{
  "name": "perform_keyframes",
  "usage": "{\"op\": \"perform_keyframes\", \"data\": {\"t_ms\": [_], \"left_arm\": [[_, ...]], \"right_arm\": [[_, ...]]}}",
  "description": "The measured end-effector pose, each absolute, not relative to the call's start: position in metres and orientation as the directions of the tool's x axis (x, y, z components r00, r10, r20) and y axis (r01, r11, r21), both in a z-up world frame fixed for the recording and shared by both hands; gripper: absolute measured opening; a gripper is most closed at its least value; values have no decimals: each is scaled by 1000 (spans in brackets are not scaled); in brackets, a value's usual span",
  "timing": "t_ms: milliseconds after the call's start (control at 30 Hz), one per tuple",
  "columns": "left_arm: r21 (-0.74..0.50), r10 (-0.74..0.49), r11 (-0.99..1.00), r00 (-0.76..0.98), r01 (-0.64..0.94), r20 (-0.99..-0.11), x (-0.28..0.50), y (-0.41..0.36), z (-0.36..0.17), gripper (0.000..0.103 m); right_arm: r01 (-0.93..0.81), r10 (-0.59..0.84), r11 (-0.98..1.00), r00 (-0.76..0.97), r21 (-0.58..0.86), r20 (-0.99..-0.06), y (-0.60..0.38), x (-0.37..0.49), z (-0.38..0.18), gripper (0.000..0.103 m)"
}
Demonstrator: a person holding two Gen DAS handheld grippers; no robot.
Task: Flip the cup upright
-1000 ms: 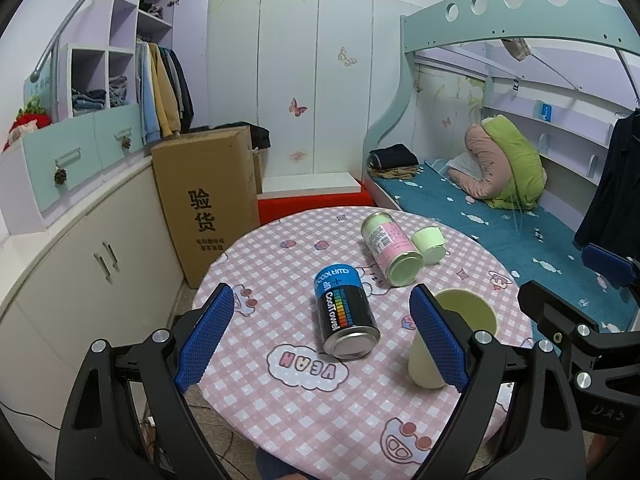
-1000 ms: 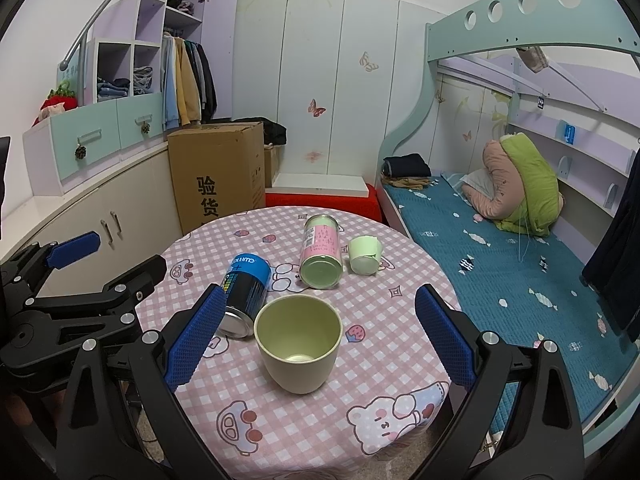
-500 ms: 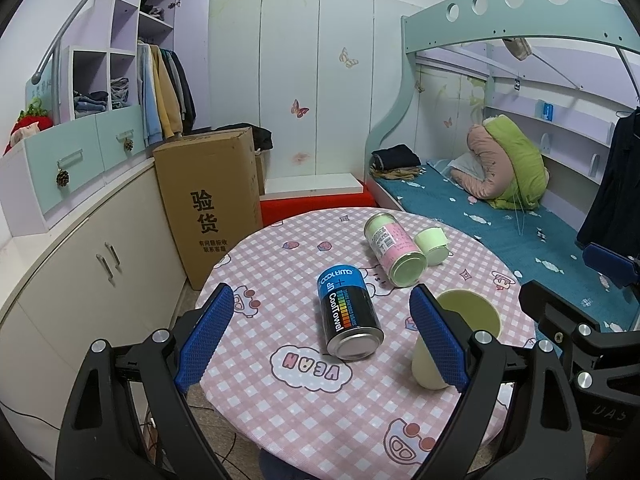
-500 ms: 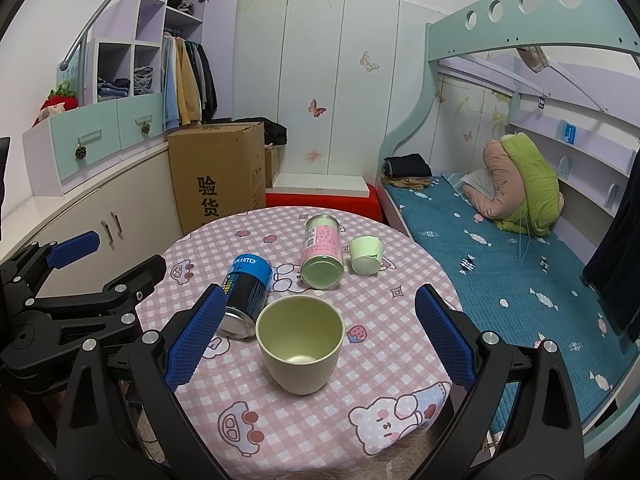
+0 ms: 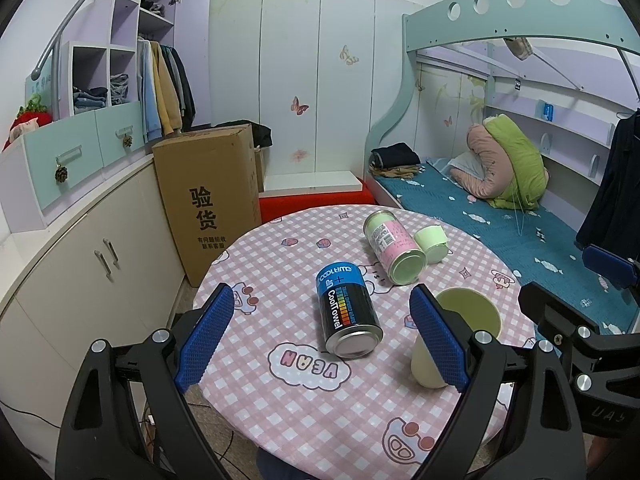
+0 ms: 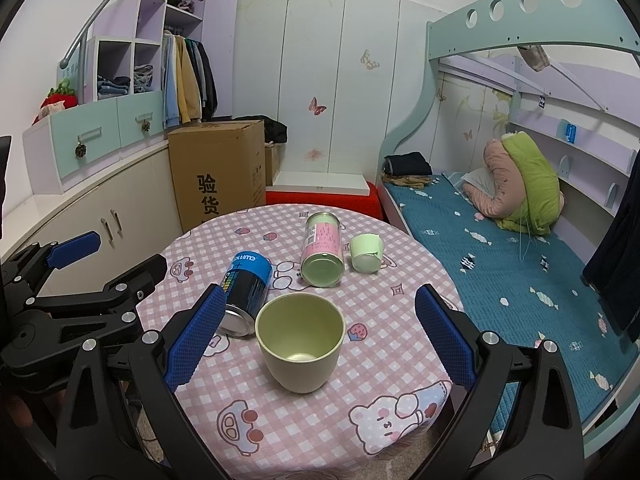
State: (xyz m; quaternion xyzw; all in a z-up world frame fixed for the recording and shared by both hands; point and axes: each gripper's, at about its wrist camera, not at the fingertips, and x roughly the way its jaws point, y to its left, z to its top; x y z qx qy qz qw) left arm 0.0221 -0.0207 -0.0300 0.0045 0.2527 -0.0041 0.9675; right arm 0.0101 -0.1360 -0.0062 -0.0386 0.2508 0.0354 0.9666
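Cup (image 6: pixel 300 342) stands upright before my two wide-open, empty claws (image 6: pixel 316 346) (image 5: pixel 320 342); brushing it could tip it toward blue can (image 6: pixel 244 292) beside it.

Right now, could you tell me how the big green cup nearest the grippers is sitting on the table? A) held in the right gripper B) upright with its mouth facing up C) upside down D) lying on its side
B: the big green cup stands on its base on the table, open mouth up, between the open fingers of the right gripper, which do not touch it.

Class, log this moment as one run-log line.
big cup: upright | small cup: on side | left gripper: open | right gripper: open
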Motion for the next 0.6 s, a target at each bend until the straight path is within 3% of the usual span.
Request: {"op": "perform_keyframes", "data": {"t_ms": [600], "left_arm": [[2, -10, 1000, 865, 13, -502, 27, -23, -35, 86]], "right_arm": [[-87, 49, 995, 867, -52, -496, -137, 13, -15, 96]]}}
